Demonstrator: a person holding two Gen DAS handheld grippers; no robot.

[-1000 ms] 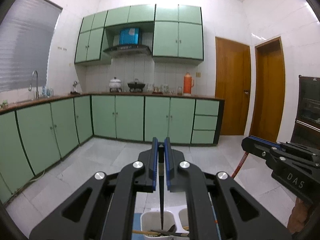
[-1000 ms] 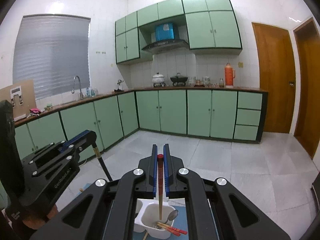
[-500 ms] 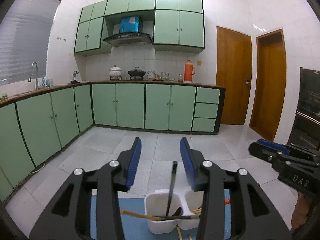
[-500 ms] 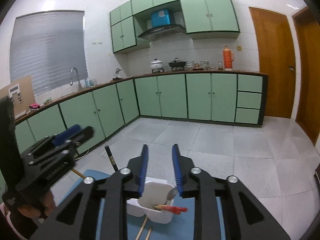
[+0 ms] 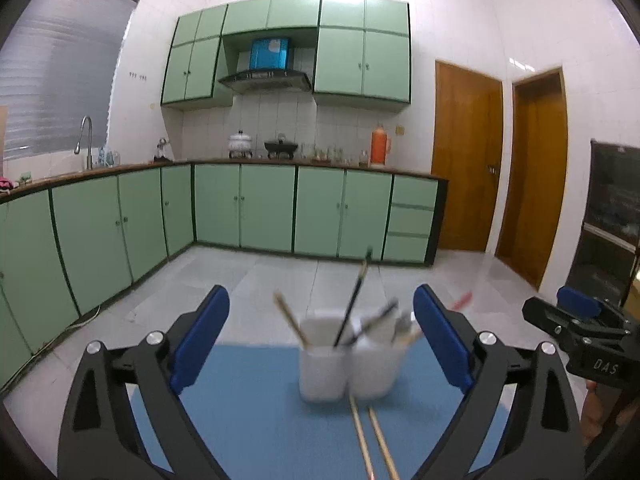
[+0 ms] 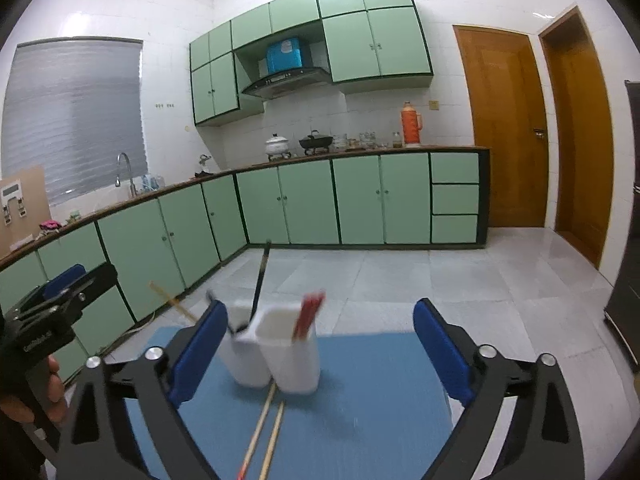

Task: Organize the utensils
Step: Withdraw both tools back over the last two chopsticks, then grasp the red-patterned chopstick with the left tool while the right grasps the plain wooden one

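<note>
1. Left wrist view: the left gripper [image 5: 320, 336] has its jaws wide apart. They have just been opening, and nothing is pressed between the blue pads; the holder only shows in the gap.
2. Right wrist view: the right gripper [image 6: 320, 338] is also wide, its jaws have just been opening too, and it holds nothing.
3. The white holder [image 5: 348, 360] stands on the blue mat [image 5: 248, 420], at 12 o'clock of the left gripper and near it. I judge that both grippers are open because each has let its utensil go into the holder.
4. A black chopstick [image 5: 352, 308] leans in the left cup and red chopsticks [image 6: 308, 314] lean in the right cup. The cup walls keep them upright, sorted by kind.
5. Two wooden chopsticks [image 6: 264, 436] lie flat on the mat at 6 o'clock of the holder, almost touching it. They are not yet sorted, so I think they come next.
</note>
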